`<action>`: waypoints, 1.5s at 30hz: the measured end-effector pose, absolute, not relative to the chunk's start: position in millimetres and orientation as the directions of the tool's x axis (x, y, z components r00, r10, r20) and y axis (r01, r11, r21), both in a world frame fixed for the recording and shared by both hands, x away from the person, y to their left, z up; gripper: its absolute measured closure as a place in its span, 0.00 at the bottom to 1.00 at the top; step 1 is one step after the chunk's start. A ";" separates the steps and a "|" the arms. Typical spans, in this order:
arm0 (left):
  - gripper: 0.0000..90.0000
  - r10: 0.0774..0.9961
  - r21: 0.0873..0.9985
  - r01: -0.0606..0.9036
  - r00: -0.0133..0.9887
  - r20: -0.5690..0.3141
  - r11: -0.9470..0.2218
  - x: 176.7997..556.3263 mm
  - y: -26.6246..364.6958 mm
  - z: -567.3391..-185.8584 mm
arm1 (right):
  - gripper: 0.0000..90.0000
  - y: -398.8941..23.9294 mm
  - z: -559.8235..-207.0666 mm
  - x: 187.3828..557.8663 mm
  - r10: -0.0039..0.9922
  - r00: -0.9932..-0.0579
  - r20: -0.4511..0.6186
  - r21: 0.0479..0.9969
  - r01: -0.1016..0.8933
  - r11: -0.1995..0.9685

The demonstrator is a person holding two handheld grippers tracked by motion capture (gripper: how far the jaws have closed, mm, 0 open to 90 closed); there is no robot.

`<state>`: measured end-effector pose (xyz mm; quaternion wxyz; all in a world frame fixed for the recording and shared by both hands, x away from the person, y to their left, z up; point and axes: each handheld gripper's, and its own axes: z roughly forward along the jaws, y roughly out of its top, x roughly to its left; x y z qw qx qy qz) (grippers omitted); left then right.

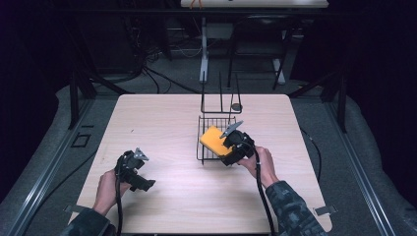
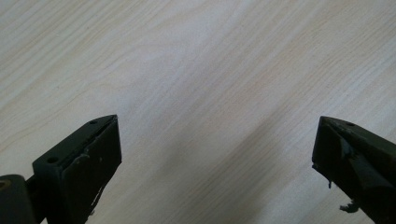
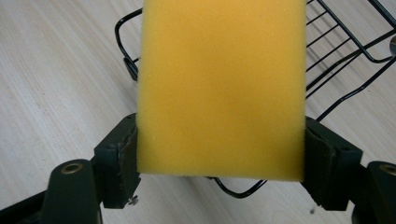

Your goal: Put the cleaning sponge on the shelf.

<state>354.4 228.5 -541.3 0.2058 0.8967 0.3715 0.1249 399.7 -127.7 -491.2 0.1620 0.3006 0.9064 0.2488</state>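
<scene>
A black wire rack (image 1: 216,132) with a flat gridded tray and upright prongs at its far end stands on the pale wood-grain table (image 1: 162,123), slightly right of the table's middle. I take this rack as the landmark for everything else.

The right gripper (image 1: 227,147) sits at the rack's near right corner, held by the person's right hand (image 1: 258,164), whose patterned sleeve comes in from the lower edge of the high view. Its two black jaws pinch a thick rectangular yellow foam sponge (image 3: 222,88) by its long sides, one jaw against each side. In the high view the sponge reaches from the jaws out over the near part of the rack's tray; whether it touches the wires I cannot tell. In the right gripper view the rack's rounded wire rim shows beyond and below the sponge.

The left gripper (image 1: 142,182) is well to the left of the rack and nearer the person, held in the left hand (image 1: 108,189) low over bare table. In the left gripper view its jaws stand spread wide apart, with nothing but wood grain between them
</scene>
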 end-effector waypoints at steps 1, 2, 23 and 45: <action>0.02 0.717 0.462 0.614 0.693 0.071 -0.639 354.4 228.5 -541.2 | 0.27 -127.5 -492.5 400.9 0.628 -0.765 -0.144 0.552 0.464 0.692; 0.02 0.718 0.462 0.615 0.693 0.071 -0.639 354.4 228.6 -541.2 | 0.27 -127.5 -493.2 402.1 0.629 -0.764 -0.142 0.554 0.466 0.691; 0.02 0.718 0.454 0.619 0.693 0.068 -0.641 354.5 229.0 -542.1 | 0.27 -126.5 -506.8 423.5 0.629 -0.765 -0.140 0.531 0.478 0.700; 0.02 0.715 0.454 0.616 0.695 0.070 -0.644 354.6 228.6 -542.6 | 0.22 -133.2 -516.6 433.0 0.621 -0.779 -0.092 0.509 0.499 0.701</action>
